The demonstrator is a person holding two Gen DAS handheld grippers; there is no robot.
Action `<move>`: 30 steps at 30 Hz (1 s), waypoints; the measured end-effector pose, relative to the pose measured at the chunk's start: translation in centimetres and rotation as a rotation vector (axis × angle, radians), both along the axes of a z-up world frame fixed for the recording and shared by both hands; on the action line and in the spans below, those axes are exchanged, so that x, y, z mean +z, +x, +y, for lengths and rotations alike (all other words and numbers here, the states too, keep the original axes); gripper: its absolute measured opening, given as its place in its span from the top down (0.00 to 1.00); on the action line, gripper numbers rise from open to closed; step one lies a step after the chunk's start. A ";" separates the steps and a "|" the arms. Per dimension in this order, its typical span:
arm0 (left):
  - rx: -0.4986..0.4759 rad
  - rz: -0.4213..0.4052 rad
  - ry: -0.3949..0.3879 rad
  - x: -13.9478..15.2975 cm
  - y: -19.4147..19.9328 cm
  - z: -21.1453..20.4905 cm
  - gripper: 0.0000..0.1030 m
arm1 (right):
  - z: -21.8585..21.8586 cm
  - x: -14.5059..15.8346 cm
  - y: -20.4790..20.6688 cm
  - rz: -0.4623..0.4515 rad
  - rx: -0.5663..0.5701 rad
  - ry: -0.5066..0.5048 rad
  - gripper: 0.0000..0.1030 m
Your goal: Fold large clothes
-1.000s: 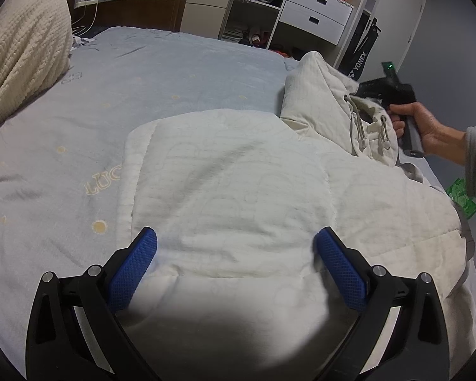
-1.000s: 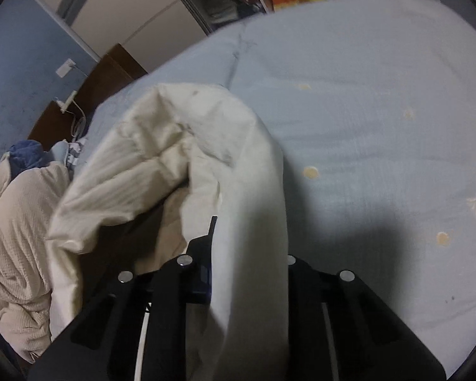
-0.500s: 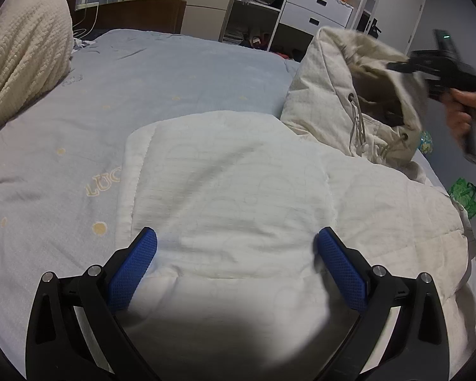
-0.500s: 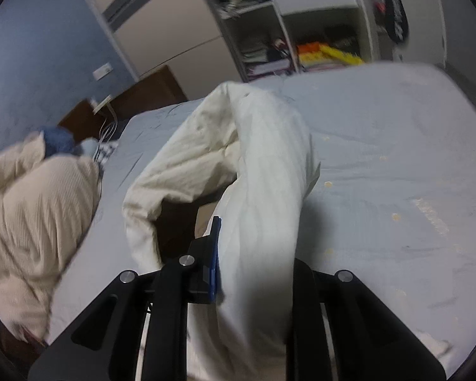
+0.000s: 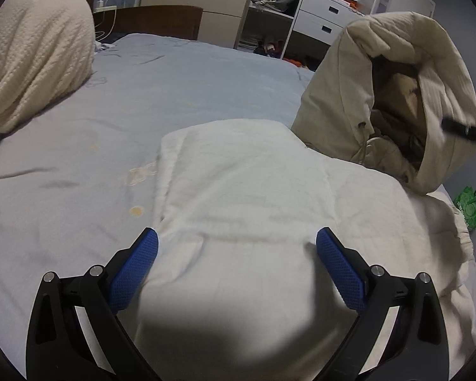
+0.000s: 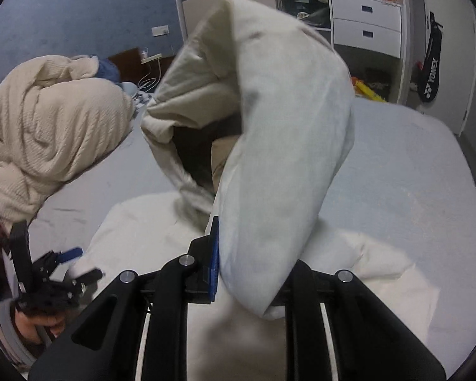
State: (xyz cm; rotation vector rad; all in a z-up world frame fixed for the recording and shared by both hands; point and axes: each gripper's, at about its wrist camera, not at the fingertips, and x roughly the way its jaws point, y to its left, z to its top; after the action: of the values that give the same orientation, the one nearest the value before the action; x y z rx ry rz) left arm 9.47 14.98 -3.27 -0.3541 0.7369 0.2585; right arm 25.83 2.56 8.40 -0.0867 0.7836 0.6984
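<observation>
Left wrist view: left tool [image 5: 237,247], black frame, blue textured pads [image 5: 133,268], spread wide, nothing gripped. Cream padded jacket [image 5: 247,190] lies flat on the bed [image 5: 174,85] directly ahead of and beneath the tool; both pads sit at the near folded part, one at each side, and contact with the fabric cannot be told. Hood [image 5: 396,95], ahead and to the right of the tool, raised off the bed, opening showing a dark lining and drawcords. Pale blue bedsheet extends ahead and to the left. Knitted cream blanket [image 5: 31,63], heaped, far left. White drawer unit [image 5: 327,16], far ahead against the wall.

Right wrist view: right tool [image 6: 247,260], closed narrow on the hood [image 6: 269,143]; one blue pad visible, pressed against the fabric, the other hidden behind it. Hood rises upright ahead of the tool, well above the bed. Rest of jacket [image 6: 136,222] spread below and to the left. Left tool [image 6: 79,262] in view lower left, held by a hand [image 6: 38,324]. Knitted blanket [image 6: 47,133] to the left. Racket bag [image 6: 428,73], far right, hanging beside the drawers.
</observation>
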 end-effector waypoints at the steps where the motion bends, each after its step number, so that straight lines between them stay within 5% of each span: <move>1: 0.002 0.002 -0.004 0.3 -0.4 0.0 0.07 | -0.2 -0.4 -0.5 0.008 0.000 0.006 0.86; 9: -0.033 0.011 -0.019 3.7 -3.1 -1.6 0.07 | -1.9 -2.7 -4.2 0.017 0.019 0.002 0.86; 15: -0.094 -0.070 -0.014 9.8 -2.4 -3.6 0.07 | -2.6 -3.2 -5.5 0.005 0.044 -0.023 0.86; 22: -0.248 -0.152 0.096 16.4 0.3 -8.7 0.07 | -2.9 -3.8 -7.0 -0.039 0.089 -0.082 0.86; 30: -0.385 -0.024 0.348 15.9 6.5 -13.7 0.11 | -3.9 -4.2 -8.2 -0.059 0.108 -0.113 0.86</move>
State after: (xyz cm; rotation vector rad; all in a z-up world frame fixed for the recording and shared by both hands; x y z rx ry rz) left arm 15.94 1.31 12.62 0.1164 0.7064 0.0147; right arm 17.65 -1.37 4.15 -0.2526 0.7651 0.7501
